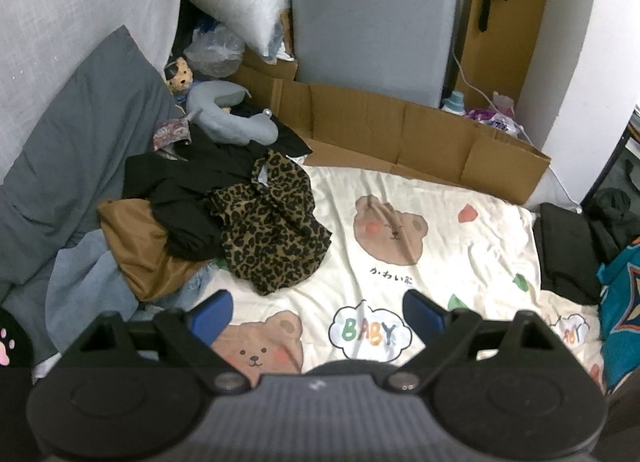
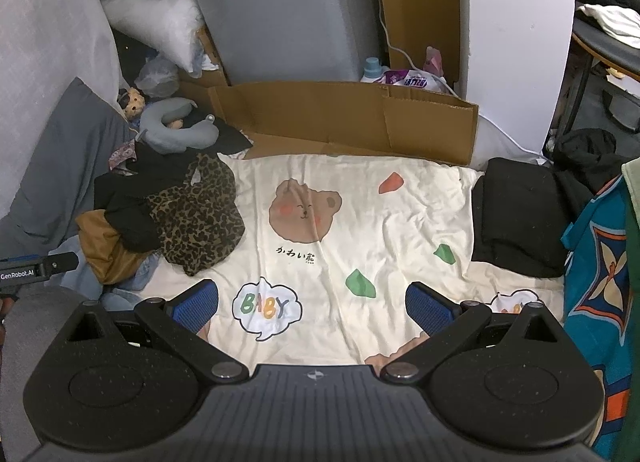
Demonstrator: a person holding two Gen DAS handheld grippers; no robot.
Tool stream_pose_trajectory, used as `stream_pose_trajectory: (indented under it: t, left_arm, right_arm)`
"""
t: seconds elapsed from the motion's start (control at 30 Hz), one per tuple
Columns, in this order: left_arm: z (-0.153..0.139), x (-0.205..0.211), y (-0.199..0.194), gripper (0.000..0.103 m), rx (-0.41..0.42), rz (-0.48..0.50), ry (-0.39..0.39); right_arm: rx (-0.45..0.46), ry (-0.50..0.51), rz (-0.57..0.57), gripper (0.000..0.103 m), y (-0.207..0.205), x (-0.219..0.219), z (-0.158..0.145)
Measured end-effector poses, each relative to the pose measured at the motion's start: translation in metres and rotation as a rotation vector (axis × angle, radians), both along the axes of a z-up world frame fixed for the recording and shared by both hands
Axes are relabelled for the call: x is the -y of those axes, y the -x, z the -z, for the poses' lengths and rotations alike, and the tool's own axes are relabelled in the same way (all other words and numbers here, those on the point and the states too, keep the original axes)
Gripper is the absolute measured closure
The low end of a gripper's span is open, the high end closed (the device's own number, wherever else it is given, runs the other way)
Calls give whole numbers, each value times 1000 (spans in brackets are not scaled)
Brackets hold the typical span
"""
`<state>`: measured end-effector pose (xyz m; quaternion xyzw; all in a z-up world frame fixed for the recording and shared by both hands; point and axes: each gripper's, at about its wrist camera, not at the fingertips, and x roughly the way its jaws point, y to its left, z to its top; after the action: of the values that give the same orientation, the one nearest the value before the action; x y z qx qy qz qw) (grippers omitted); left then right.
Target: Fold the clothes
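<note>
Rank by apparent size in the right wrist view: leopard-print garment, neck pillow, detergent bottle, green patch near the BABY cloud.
1. leopard-print garment
2. neck pillow
3. green patch and detergent bottle: alike; the bottle lies farther away, so unranked.

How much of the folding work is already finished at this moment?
Done: one black garment lies flat, apparently folded, at the right. In hand: nothing; the left gripper and right gripper have open, empty jaws. Left: the pile, with the leopard garment on top, unfolded.
</note>
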<state>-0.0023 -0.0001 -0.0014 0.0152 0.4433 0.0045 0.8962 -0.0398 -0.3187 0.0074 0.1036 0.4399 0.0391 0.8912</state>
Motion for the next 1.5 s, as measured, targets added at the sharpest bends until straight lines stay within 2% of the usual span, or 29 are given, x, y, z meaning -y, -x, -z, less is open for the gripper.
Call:
stream_pose_trajectory:
  t: [0.73,0.97,1.27,1.4,1.5]
  left_arm:
    - [-1,5,-3,10,-2,-15,-37]
    - [0,3,-3,10,-13,-18,-11]
    - [0,3,1,10,-2,-26,-24]
    - [0,6,1,10,-7,-20,-51]
    - [-1,3,-3,10,-27,-29,-34]
  right_arm:
    - [1,31,5,0,3,-2,0]
    - [-5,17,6,0,2,0,0]
    - [1,25,11,0,6,-3,-2]
    - [-8,29,15,0,3,-4,-2]
    - [-29,45,18,0,-1,-6,-1]
